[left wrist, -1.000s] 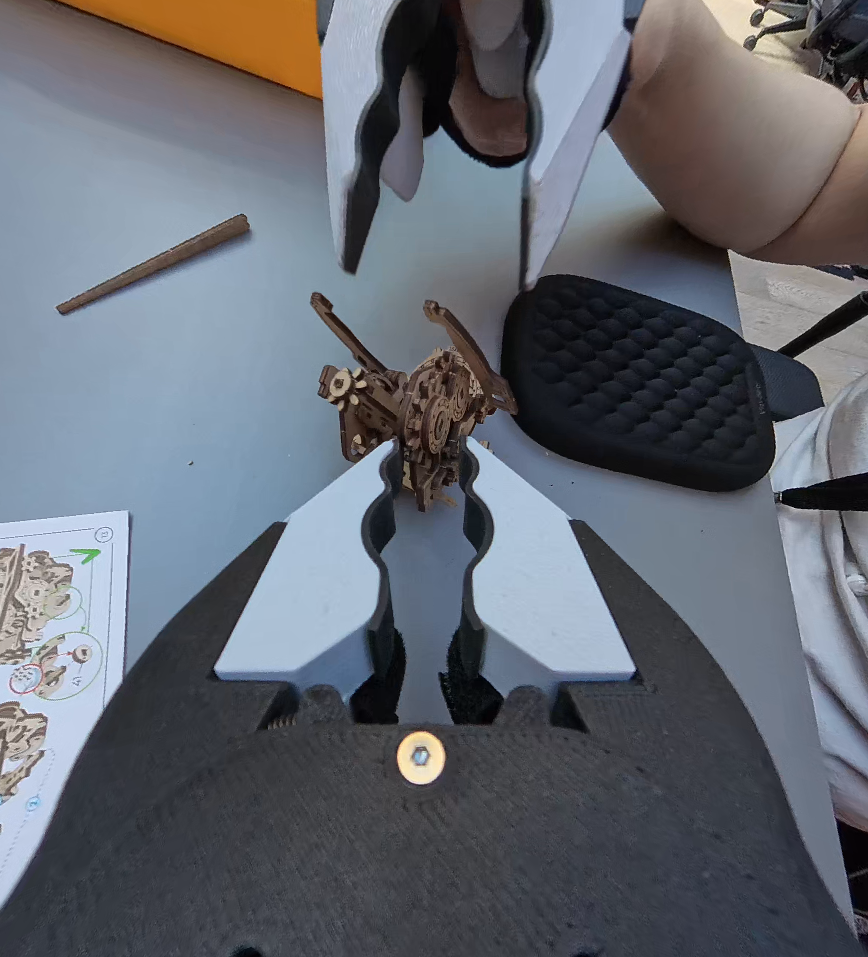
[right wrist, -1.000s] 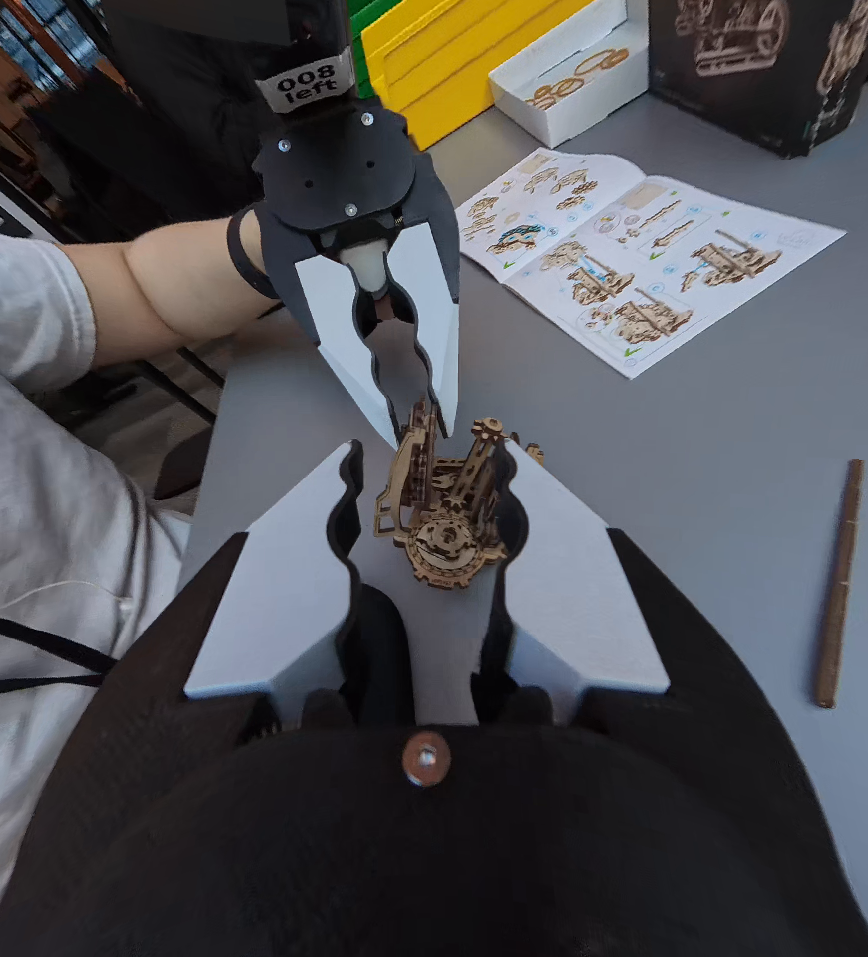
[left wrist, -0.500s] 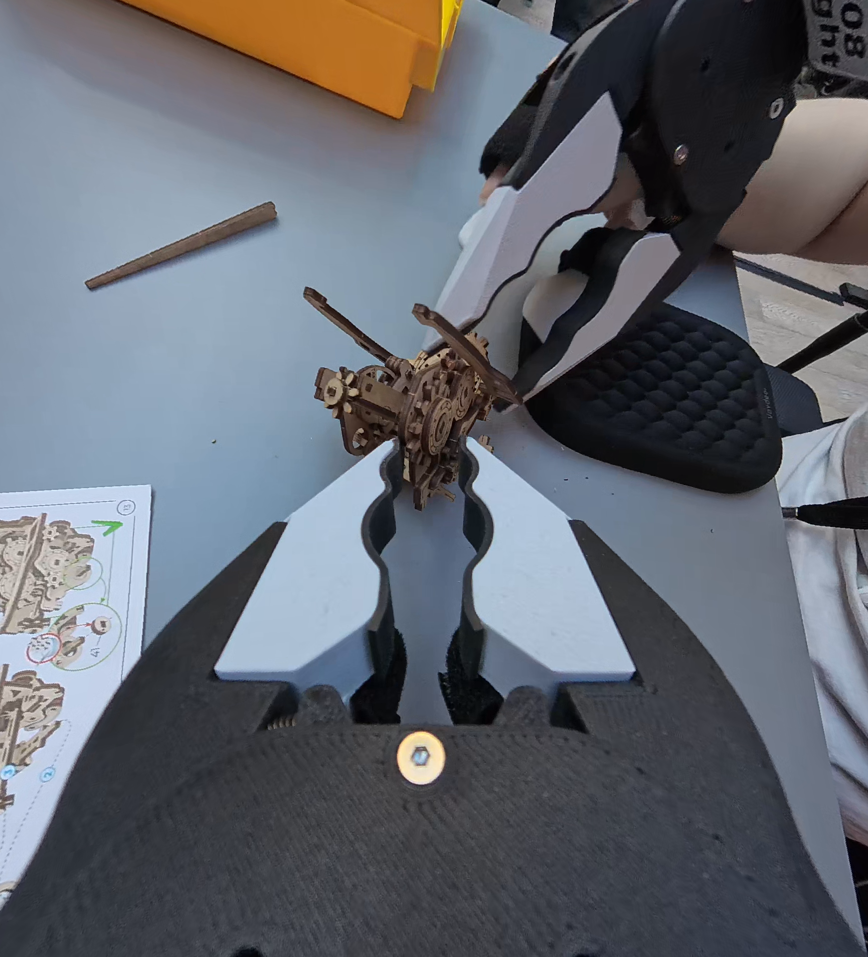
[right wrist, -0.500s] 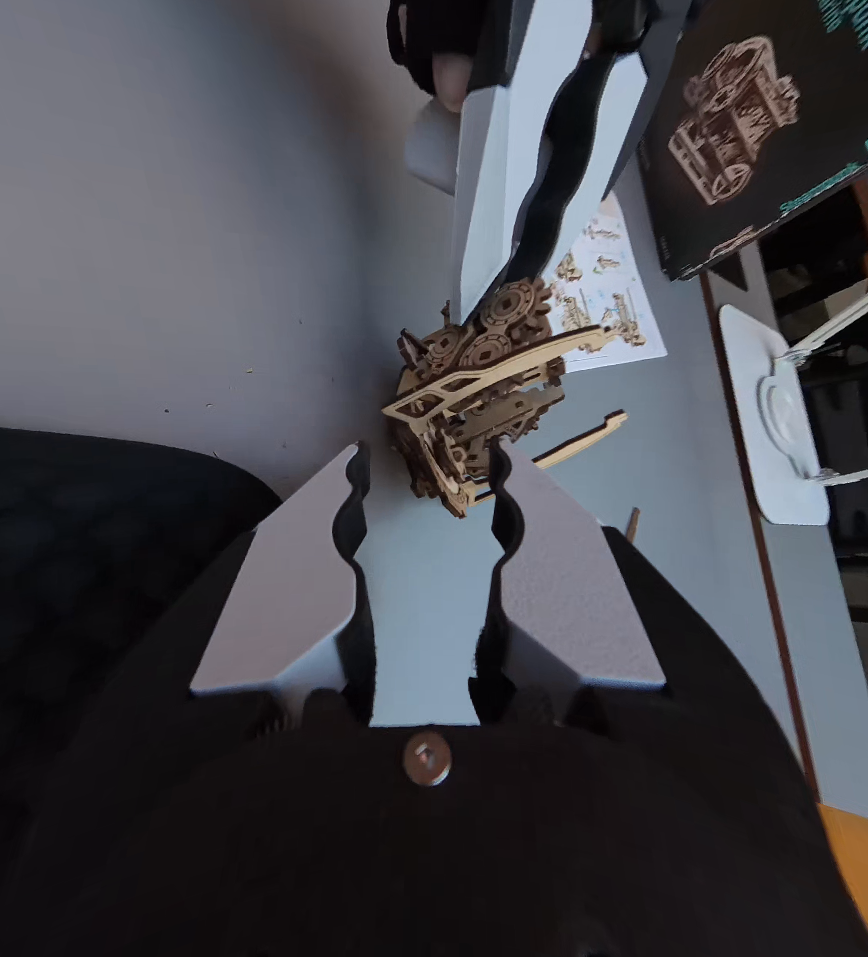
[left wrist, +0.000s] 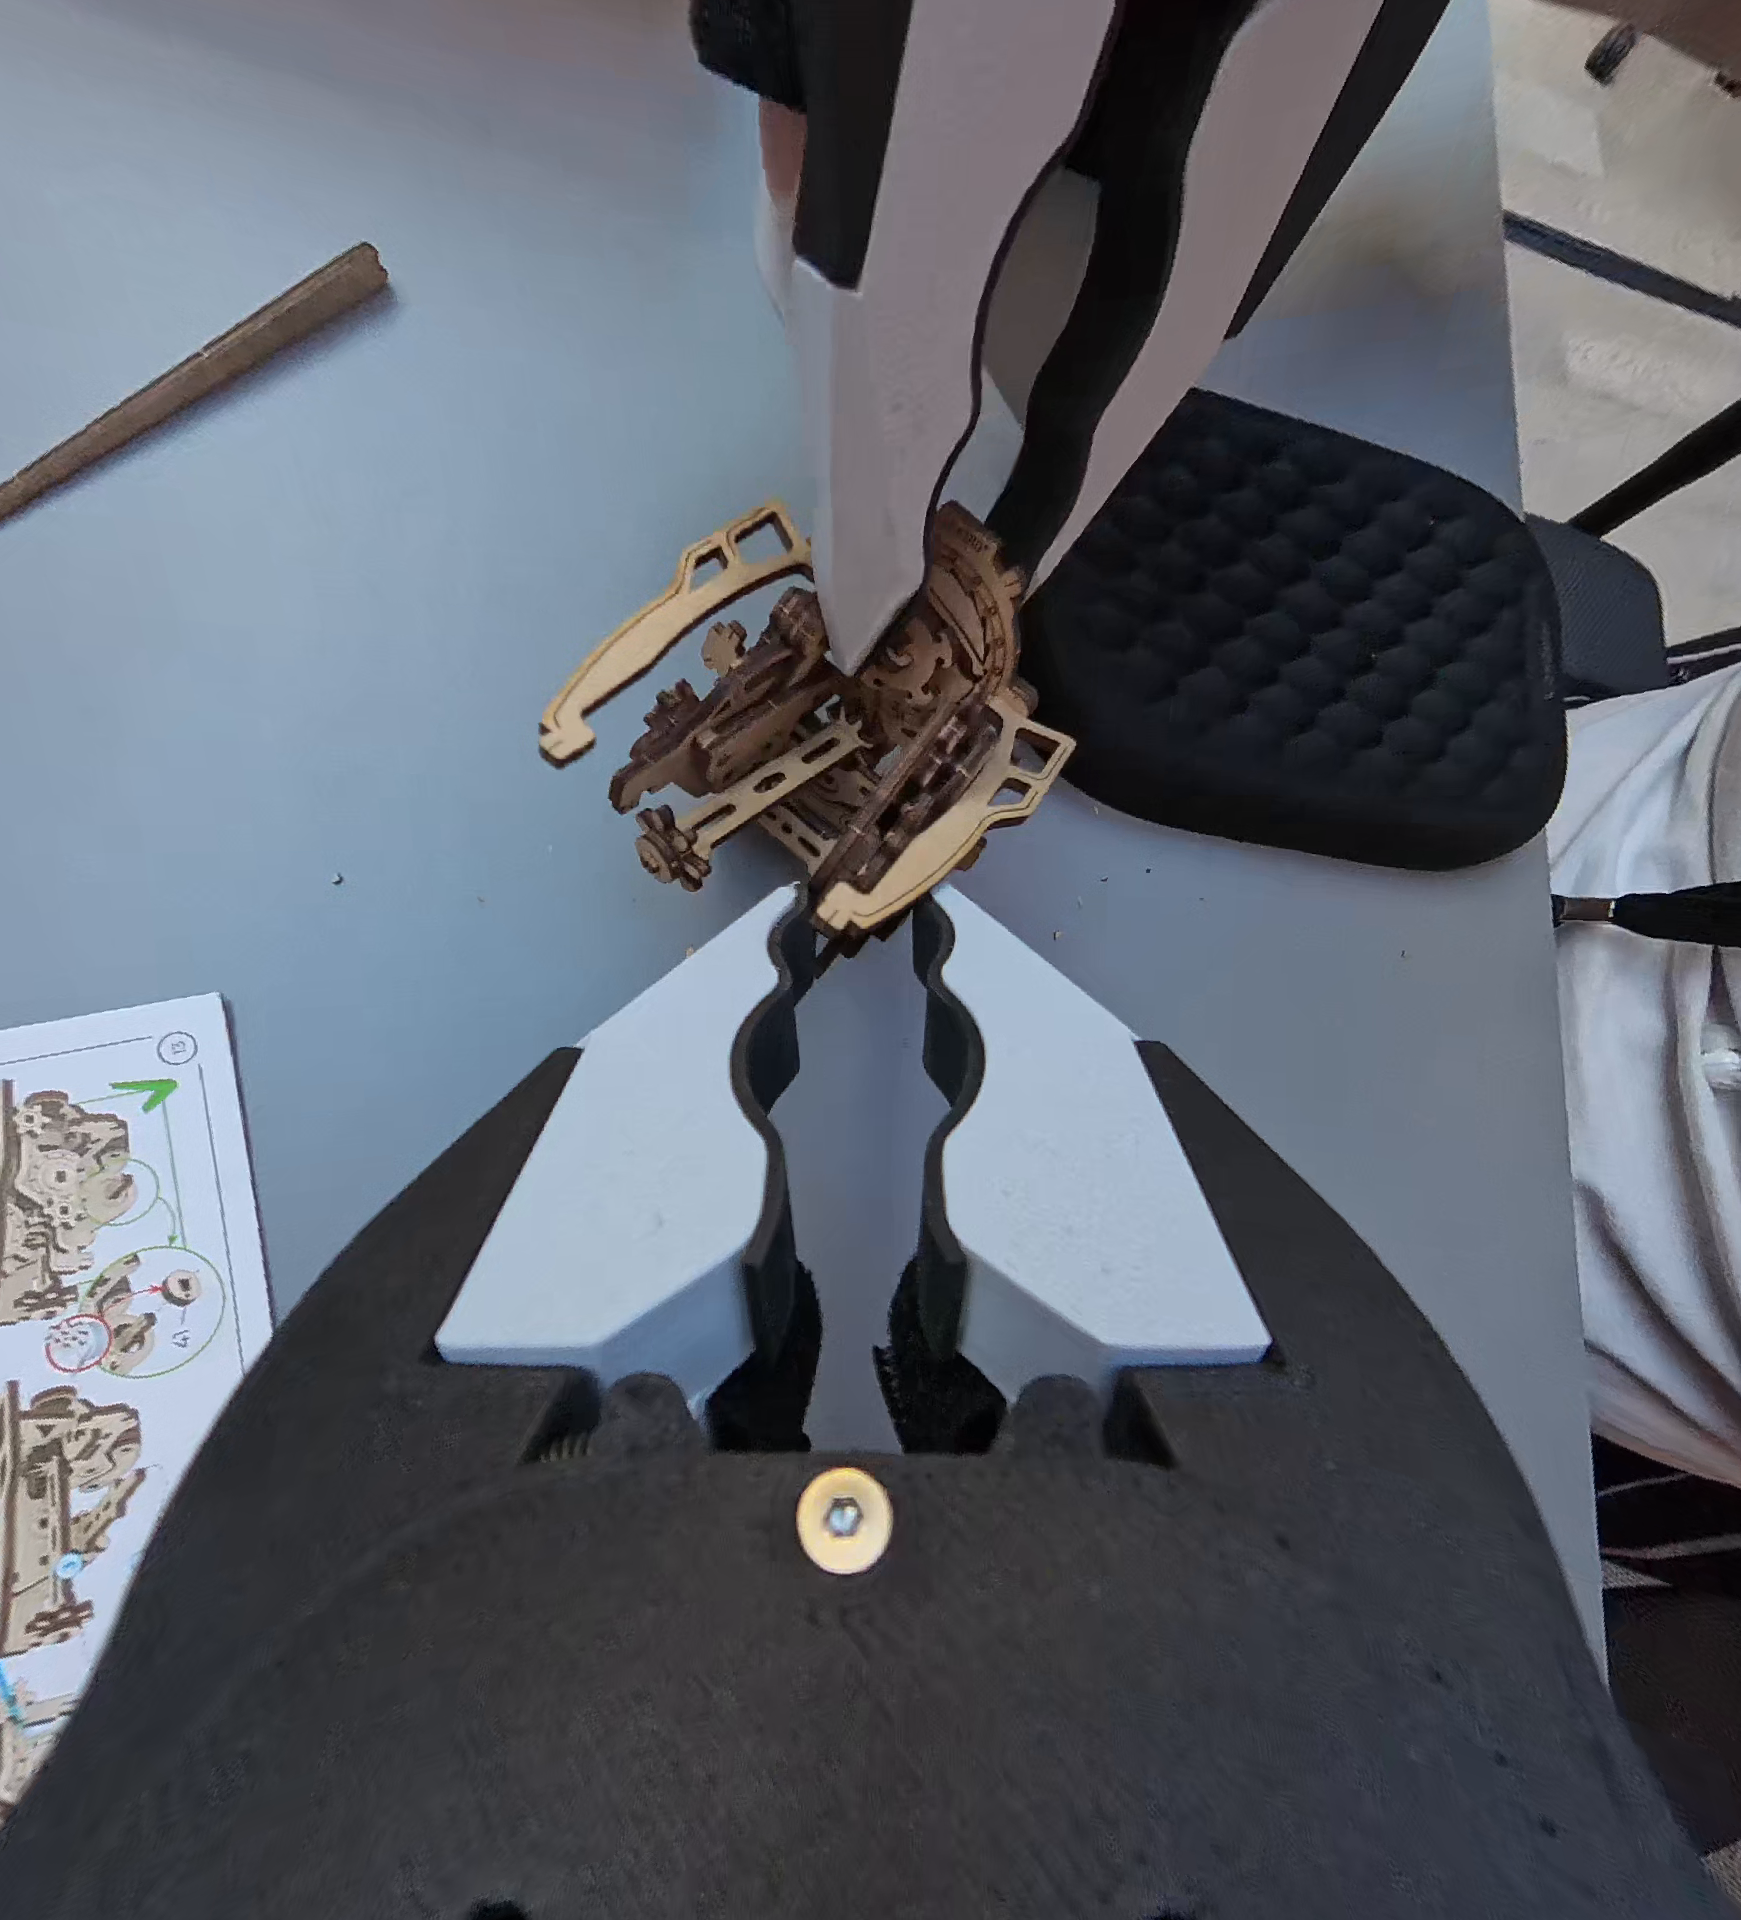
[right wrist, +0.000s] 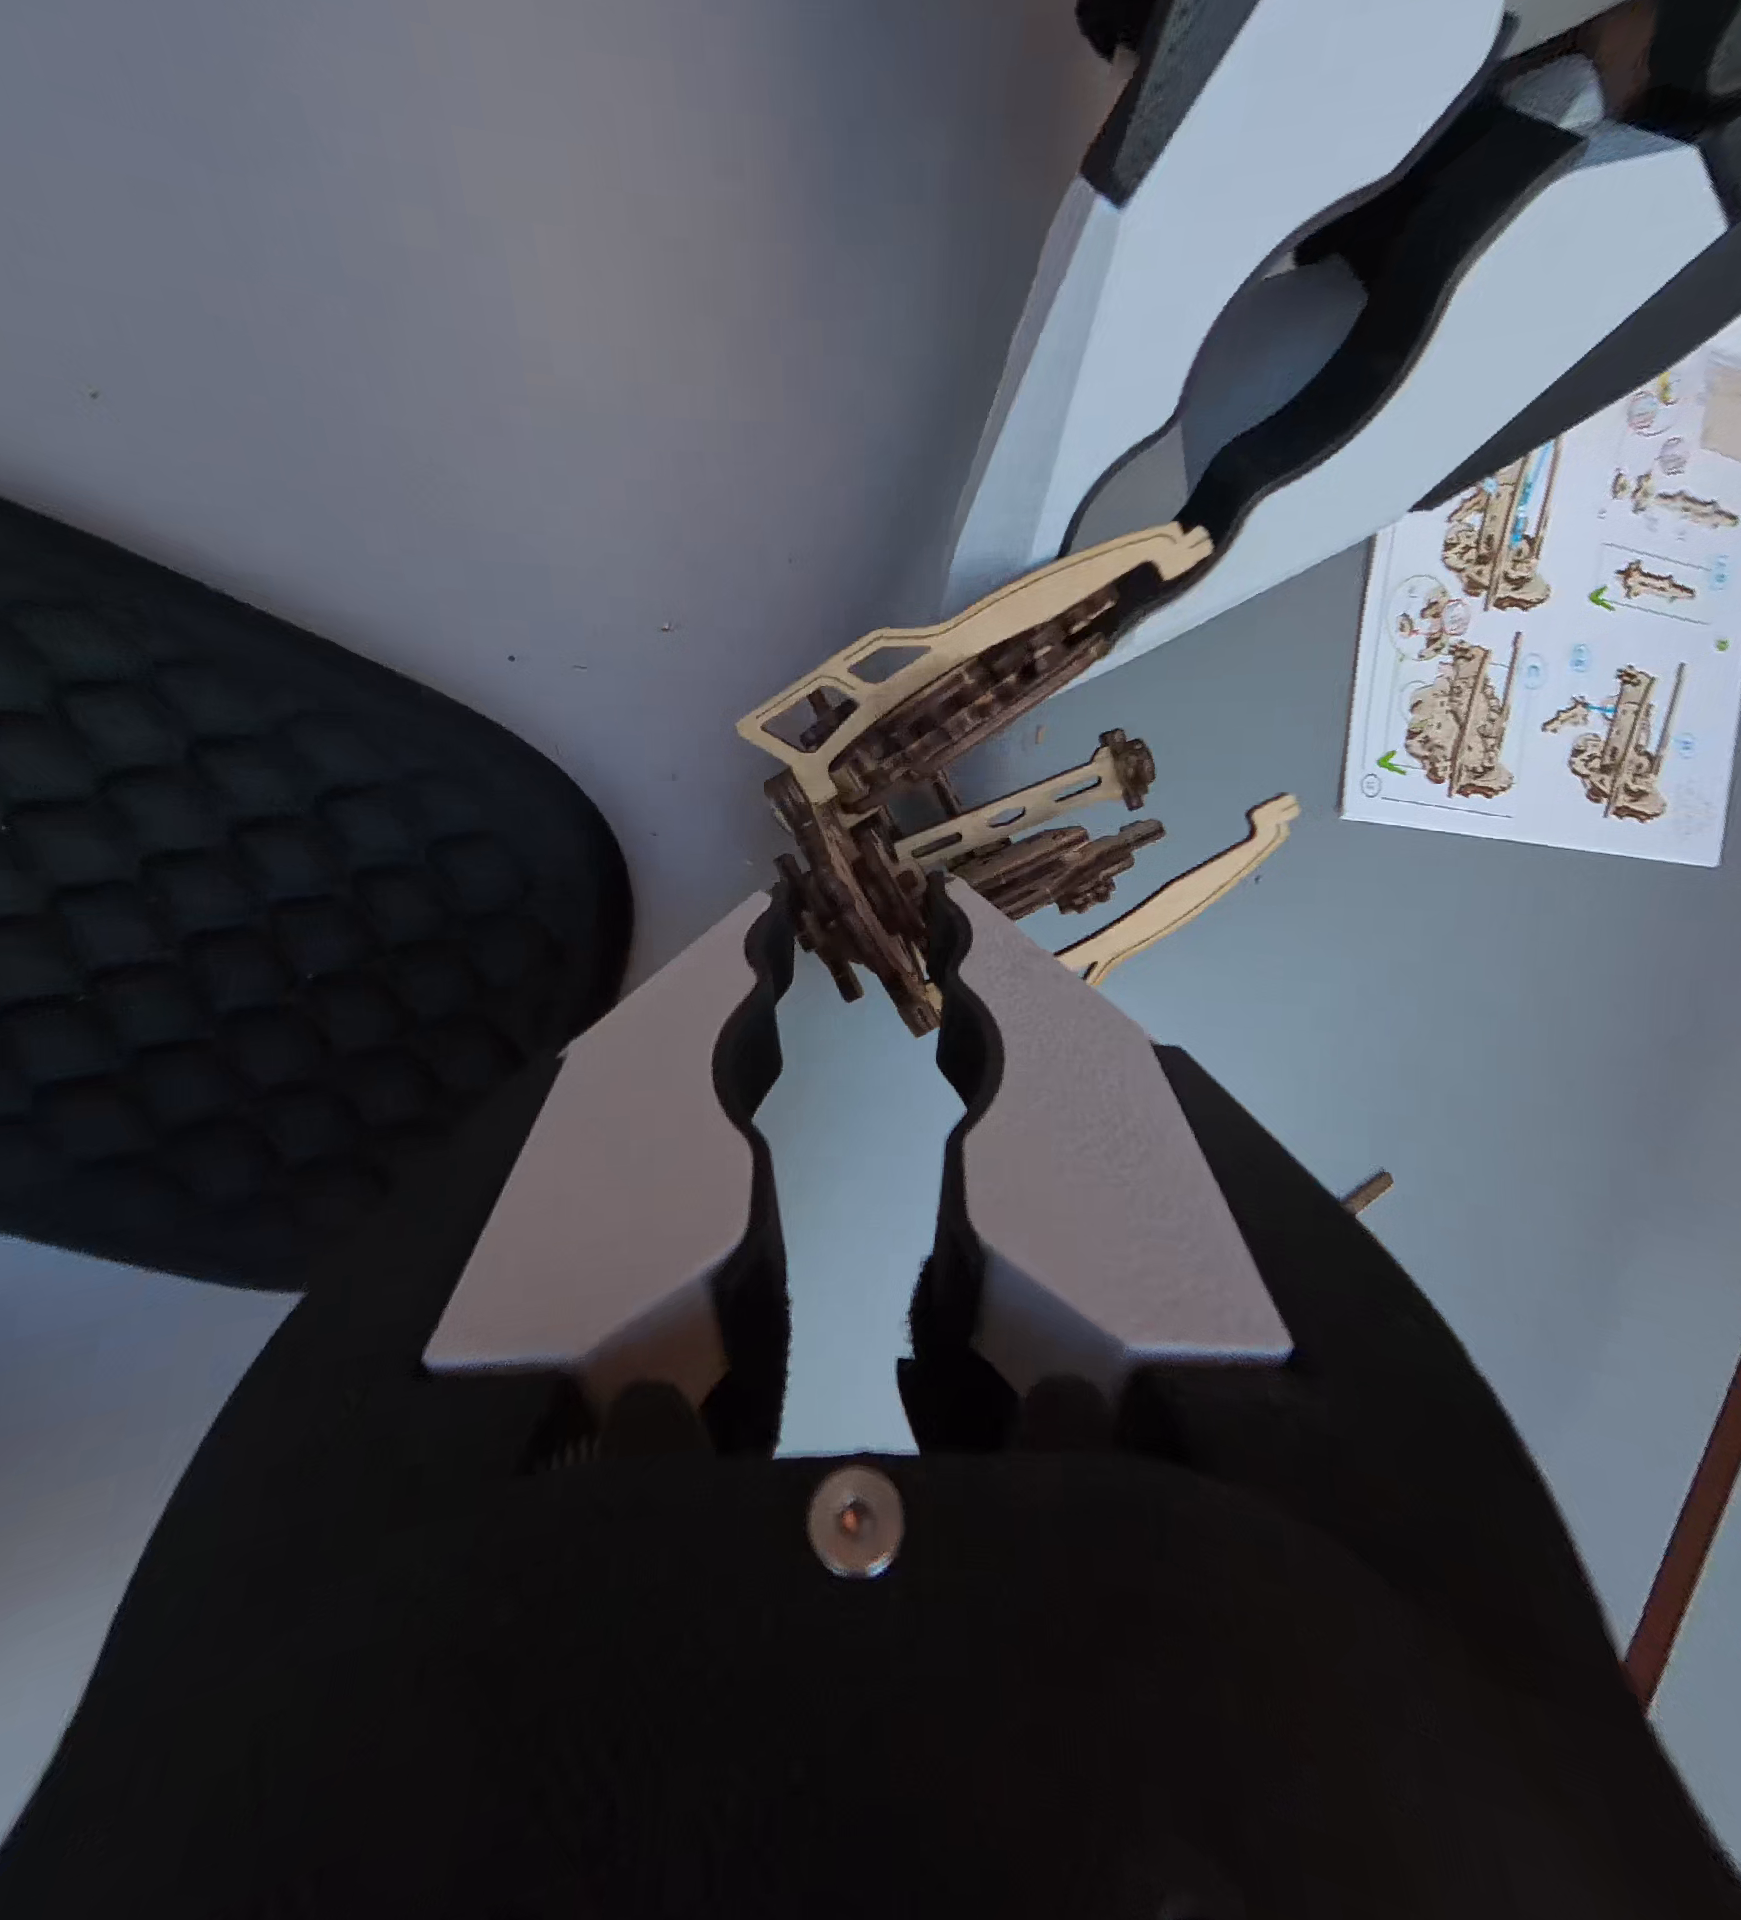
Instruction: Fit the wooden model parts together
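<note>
A wooden model (left wrist: 845,727) of gears and curved frame arms is held just above the grey table (left wrist: 326,675) by both grippers. My left gripper (left wrist: 861,909) is shut on the tip of one light frame arm. My right gripper (right wrist: 855,904) is shut on the model's dark gear disc (right wrist: 845,894). In the left wrist view the right gripper (left wrist: 939,613) reaches down from the top onto the model. In the right wrist view the left gripper (right wrist: 1193,540) comes in from the upper right. The model (right wrist: 949,769) lies tilted, with a second frame arm (right wrist: 1188,883) sticking out free.
A loose wooden stick (left wrist: 170,384) lies at the far left. A black cushioned pad (left wrist: 1292,644) lies right beside the model. An instruction sheet (left wrist: 66,1299) lies at the near left. The table edge (left wrist: 1531,1039) runs along the right, with a person's light clothing beyond it. The grippers' ends are close to 5 cm from one another. Both grippers' tips are roughly 15 cm from the loose wooden stick (left wrist: 170,384).
The right gripper swung round and closed on the gear disc. The model turned over, so its flat frame arms now face up. My left grip sits on a frame arm's tip instead of the gears.
</note>
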Action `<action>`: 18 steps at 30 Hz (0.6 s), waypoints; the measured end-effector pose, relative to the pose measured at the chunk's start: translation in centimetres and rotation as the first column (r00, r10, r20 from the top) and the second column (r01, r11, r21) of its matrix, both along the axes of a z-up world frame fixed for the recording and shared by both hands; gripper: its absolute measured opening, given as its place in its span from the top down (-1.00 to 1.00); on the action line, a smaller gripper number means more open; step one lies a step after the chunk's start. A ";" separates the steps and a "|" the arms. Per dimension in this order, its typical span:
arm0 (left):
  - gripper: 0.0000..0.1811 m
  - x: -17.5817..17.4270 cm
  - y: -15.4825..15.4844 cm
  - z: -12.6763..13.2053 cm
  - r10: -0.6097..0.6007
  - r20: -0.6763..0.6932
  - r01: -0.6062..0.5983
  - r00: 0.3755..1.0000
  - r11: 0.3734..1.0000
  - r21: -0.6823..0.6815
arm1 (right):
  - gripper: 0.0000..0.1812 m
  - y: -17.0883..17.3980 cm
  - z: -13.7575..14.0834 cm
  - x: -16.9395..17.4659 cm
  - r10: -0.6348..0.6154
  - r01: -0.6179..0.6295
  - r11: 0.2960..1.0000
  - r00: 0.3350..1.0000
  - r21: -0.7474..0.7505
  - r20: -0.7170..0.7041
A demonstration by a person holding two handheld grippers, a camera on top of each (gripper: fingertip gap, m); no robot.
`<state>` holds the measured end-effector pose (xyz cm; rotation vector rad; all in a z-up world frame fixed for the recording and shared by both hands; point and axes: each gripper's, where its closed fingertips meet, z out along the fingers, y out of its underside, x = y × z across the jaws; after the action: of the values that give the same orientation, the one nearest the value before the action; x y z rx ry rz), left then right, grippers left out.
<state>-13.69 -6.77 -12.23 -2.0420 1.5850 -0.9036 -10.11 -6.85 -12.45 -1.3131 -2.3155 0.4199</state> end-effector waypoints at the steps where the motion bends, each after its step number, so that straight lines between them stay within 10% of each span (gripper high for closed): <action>1: 0.82 0.1 0.1 0.0 0.006 -0.012 -0.006 1.000 1.000 0.002 | 0.71 0.1 -0.1 0.2 0.008 -0.007 1.000 1.000 -0.011 0.029; 9: 0.84 0.5 1.0 0.0 0.126 0.014 -0.125 0.992 0.990 -0.071 | 0.48 1.5 0.6 0.6 -0.127 0.122 0.991 0.986 -0.054 -0.110; 18: 0.84 1.3 1.1 0.0 0.167 -0.016 -0.167 0.986 0.972 -0.168 | 0.18 0.4 3.2 1.4 -0.374 0.450 0.891 0.798 0.054 -0.473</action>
<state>-12.38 -5.71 -12.25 -2.2537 1.3527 -1.0015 -8.70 -6.46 -9.20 -1.4139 -1.5862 0.3331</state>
